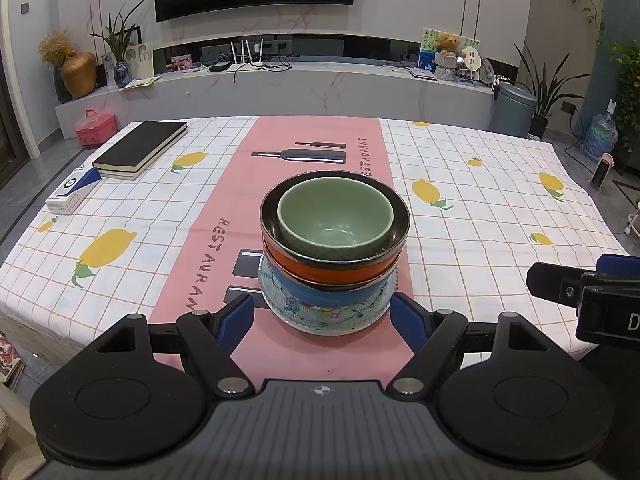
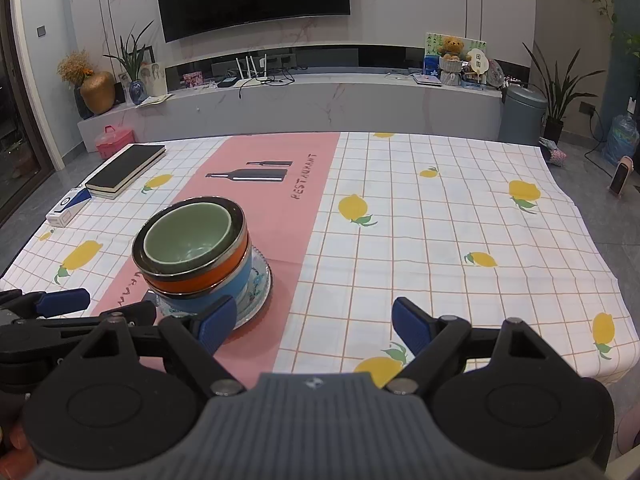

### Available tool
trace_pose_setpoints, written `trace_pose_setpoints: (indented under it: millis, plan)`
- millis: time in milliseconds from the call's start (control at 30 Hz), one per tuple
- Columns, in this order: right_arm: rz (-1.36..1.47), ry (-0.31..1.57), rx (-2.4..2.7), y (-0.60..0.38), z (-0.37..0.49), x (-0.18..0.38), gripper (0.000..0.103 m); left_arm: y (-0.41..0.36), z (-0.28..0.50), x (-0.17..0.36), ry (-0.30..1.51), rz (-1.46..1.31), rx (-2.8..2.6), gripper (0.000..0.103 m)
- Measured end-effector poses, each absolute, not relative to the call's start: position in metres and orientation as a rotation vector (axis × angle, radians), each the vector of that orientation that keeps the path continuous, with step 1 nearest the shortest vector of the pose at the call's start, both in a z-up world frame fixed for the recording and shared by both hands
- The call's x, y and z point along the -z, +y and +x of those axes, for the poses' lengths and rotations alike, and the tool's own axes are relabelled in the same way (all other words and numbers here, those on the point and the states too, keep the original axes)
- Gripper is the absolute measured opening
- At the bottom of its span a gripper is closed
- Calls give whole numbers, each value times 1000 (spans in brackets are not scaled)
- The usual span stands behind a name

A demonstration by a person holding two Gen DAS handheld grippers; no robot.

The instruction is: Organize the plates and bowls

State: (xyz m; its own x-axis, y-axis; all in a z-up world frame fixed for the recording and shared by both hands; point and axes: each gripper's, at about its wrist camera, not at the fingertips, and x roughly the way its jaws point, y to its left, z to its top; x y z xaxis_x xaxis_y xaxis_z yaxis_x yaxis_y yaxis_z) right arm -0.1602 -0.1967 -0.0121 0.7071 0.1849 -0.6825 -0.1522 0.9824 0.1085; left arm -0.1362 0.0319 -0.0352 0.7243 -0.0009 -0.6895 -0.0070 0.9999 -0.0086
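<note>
A pale green ceramic bowl (image 1: 335, 216) sits nested in a metal-rimmed orange bowl (image 1: 316, 270), which rests in a blue bowl (image 1: 320, 295), all stacked on a patterned clear glass plate (image 1: 304, 316). The stack stands on the pink strip of a lemon-print checked cloth covering the worktop (image 1: 480, 208). The left claw (image 1: 322, 314) is spread wide, its blue pads flanking the plate's near edge without pressing it. The right claw (image 2: 312, 326) is likewise apart and empty, just right of the stack. Two black notebooks (image 1: 140, 148) and a white-and-blue box (image 1: 72, 194) lie far left.
</note>
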Motion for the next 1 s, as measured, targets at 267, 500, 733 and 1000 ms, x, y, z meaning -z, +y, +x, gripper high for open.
trace_pose_setpoints:
  millis: [267,500,733,1000]
  plan:
    - [43,761,-189,-197,-160,12,84,32,-136,35,760,-10,-3,91]
    - [43,762,-189,-197,-160,12,84,33,-135,36,758,-9,-7,91]
    - [40,762,-193,-196,-160,12,84,34,-135,35,756,-7,-9,91]
    - [37,763,-196,-195,-159,12,84,36,-134,35,753,-1,-10,91]
